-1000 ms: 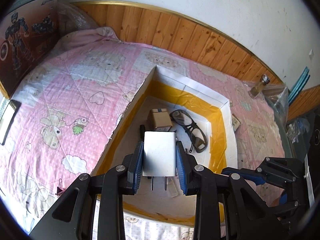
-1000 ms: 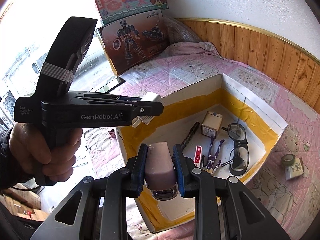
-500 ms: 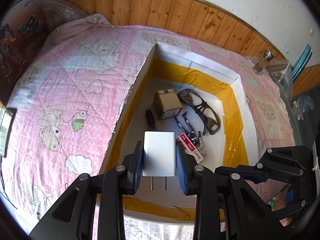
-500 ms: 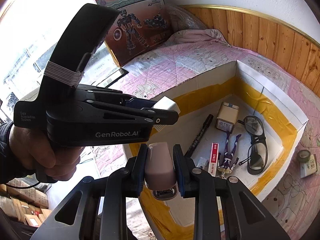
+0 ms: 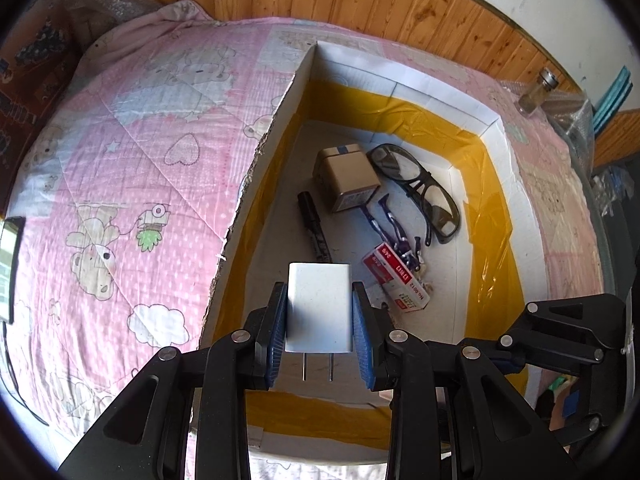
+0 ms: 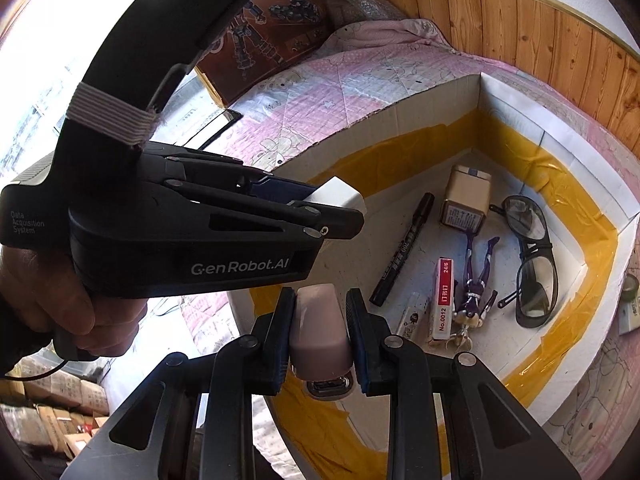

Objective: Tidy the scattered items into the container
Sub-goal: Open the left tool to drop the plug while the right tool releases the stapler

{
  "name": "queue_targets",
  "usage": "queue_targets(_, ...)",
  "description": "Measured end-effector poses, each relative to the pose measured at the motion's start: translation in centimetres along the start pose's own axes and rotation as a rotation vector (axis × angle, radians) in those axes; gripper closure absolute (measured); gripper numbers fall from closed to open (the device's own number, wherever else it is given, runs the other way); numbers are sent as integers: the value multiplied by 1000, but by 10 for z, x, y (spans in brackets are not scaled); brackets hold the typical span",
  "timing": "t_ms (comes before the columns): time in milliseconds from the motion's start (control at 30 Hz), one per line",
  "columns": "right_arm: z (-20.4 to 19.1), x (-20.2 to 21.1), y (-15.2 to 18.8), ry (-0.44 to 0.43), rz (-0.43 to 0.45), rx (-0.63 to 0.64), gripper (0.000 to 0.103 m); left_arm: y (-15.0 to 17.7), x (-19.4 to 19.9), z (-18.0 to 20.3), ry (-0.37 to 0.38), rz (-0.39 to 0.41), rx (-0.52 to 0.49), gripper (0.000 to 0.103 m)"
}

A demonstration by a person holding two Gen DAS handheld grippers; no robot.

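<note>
My left gripper (image 5: 319,312) is shut on a white plug charger (image 5: 319,306), prongs toward the camera, held above the near end of the white box with yellow tape (image 5: 492,168). It also shows in the right wrist view (image 6: 340,210) with the charger (image 6: 340,196). My right gripper (image 6: 320,328) is shut on a mauve lighter-like item (image 6: 320,328) over the box's near wall (image 6: 440,136). Inside the box lie a brown carton (image 5: 348,176), glasses (image 5: 420,188), a black marker (image 5: 314,224), a purple figure (image 5: 394,232) and a red staple box (image 5: 398,278).
The box sits on a pink quilted bed (image 5: 132,184) against wood panelling (image 5: 360,4). A small glass bottle (image 5: 536,92) stands at the far right. Toy boxes (image 6: 272,12) lean at the bed's far side. A tape roll (image 6: 631,286) lies right of the box.
Both grippers have moved forward and lower over the box with their loads; the box contents appear nearer and larger. Both grips are unchanged.
</note>
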State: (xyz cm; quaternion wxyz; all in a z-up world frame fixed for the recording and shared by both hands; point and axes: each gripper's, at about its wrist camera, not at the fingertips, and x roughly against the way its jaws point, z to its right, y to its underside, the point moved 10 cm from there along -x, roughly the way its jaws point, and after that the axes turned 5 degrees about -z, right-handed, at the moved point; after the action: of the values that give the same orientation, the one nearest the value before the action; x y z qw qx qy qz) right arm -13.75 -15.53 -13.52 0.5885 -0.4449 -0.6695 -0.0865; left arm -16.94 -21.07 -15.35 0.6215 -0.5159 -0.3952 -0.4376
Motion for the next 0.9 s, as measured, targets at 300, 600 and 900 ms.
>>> queue_targets(300,2,-11,2,-23,-31,-42,76,-1,-9,-4,-39,-27,-39,71)
queue_targets(600,1,-15,3,-39,-39,-54,73,-2,-10,-8,-108,-28,-57,62)
queue_targets(900,6,-6,8,-56,-20,-89,73,-6,2,-11,-87,-7,-11,58)
